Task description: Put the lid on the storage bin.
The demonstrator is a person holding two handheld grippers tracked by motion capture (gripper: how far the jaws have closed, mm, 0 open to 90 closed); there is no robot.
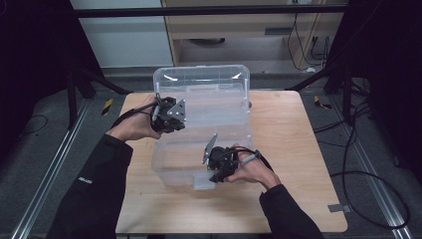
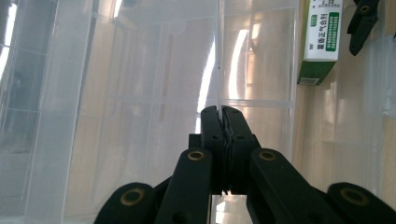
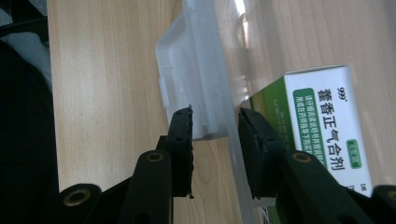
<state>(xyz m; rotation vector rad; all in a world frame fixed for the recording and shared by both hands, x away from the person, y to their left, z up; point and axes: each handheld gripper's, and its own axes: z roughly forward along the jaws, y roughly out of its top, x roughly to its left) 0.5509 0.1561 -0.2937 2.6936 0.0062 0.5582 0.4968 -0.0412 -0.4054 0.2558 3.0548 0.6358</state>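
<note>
Clear plastic box: we have a see-through lidded storage box (image 1: 204, 134) in the middle of the pale wooden table (image 1: 298, 164), lid (image 1: 199, 79) tipped up at the far side.
Carton inside: a green-and-white cardboard medicine carton (image 3: 322, 144) lies inside on the box floor, just behind the near wall; it also shows in the left gripper view (image 2: 322, 42), seen through the plastic.
Left gripper: our left gripper (image 1: 166, 117) sits at the box's left edge, where the lid meets the base.
Left fingers: the black pads (image 2: 233, 126) are pressed tight together, pinching a thin clear plastic edge (image 2: 218, 70) that rises straight out from between the tips. We judge it a wall or lid edge; which of the two we cannot tell.
Why there: we read this pinch as steadying that side of the box so it will not slide or swing.
Right gripper: our right gripper (image 1: 219, 167) is down at the near front of the box, by the latch tab (image 1: 201, 181).
Right fingers: partly spread, they straddle the near wall and its white tab (image 3: 187, 84), one pad (image 3: 182, 135) outside and the other inside next to the carton. A gap shows on both sides, so nothing is clamped.
Why there: we judge the jaws are lined up to bite the front rim or latch.
Watch for: a grip too deep could catch the carton as well.
</note>
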